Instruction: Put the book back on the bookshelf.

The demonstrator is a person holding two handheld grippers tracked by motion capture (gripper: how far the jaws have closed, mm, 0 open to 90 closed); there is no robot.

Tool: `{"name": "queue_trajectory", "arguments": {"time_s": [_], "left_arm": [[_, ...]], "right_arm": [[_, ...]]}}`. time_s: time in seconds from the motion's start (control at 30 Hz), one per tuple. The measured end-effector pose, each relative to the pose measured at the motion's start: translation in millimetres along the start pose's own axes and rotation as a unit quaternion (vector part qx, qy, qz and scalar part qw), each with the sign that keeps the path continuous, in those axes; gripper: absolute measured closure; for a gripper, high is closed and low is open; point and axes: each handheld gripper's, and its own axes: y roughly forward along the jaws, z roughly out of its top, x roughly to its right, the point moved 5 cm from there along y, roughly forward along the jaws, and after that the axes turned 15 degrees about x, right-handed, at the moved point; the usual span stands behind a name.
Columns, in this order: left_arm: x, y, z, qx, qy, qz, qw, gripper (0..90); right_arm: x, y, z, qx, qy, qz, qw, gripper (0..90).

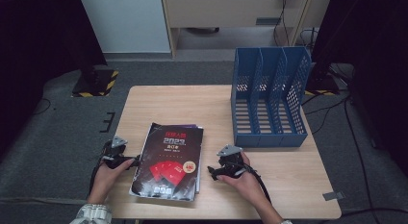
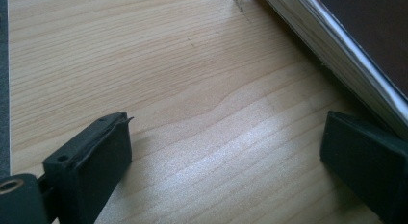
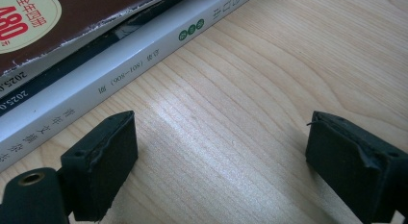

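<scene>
— What stands on the desk [image 1: 144, 99]?

— A blue file rack [image 1: 269, 101] at the far right, its slots holding nothing visible. A stack of magazines [image 1: 169, 161] lies at the near centre, dark cover up.

— And the hands?

— The left tongs [image 1: 136, 161] sit just beside the stack's left edge, the right tongs [image 1: 211, 172] near its right edge. Both stand wide open, gripping nothing, bare wood between the jaws.

— What do the close views add?

— The left gripper view shows the stack's page edges [image 2: 337, 56] beside one jaw. The right gripper view shows a white spine [image 3: 120, 72] with printed characters under the worn dark cover [image 3: 86, 17], and a round sticker [image 3: 26, 17].
</scene>
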Motion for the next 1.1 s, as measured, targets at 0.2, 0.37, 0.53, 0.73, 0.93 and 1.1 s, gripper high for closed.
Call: {"name": "queue_trajectory", "arguments": {"time_s": [0.2,0.37,0.53,0.73,0.93,1.1], "left_arm": [[-0.6,-1.1,0.3,0.001,-0.001,0.002,1.0000,6.7],[-1.1,-3.0,2.0,0.002,-0.005,0.001,1.0000,9.8],[-4.7,-11.0,7.2,0.013,-0.009,0.019,0.9997,15.9],[-3.0,-26.3,19.3,0.042,-0.021,0.024,0.9986,24.2],[13.8,-37.3,33.4,0.063,-0.005,0.008,0.9979,26.8],[25.5,-40.0,36.5,0.066,0.004,-0.003,0.9978,27.3]], "right_arm": [[0.2,0.2,0.1,0.000,-0.001,-0.001,1.0000,11.1],[0.0,0.2,0.1,0.000,0.001,-0.002,1.0000,11.1],[-0.1,0.3,0.2,-0.001,0.002,-0.002,1.0000,11.0],[-0.8,1.5,0.4,-0.005,-0.001,0.003,1.0000,8.2],[-1.3,2.7,0.7,-0.005,-0.005,0.008,0.9999,7.1],[-1.6,1.6,0.9,-0.001,-0.005,0.009,1.0000,11.3]]}}
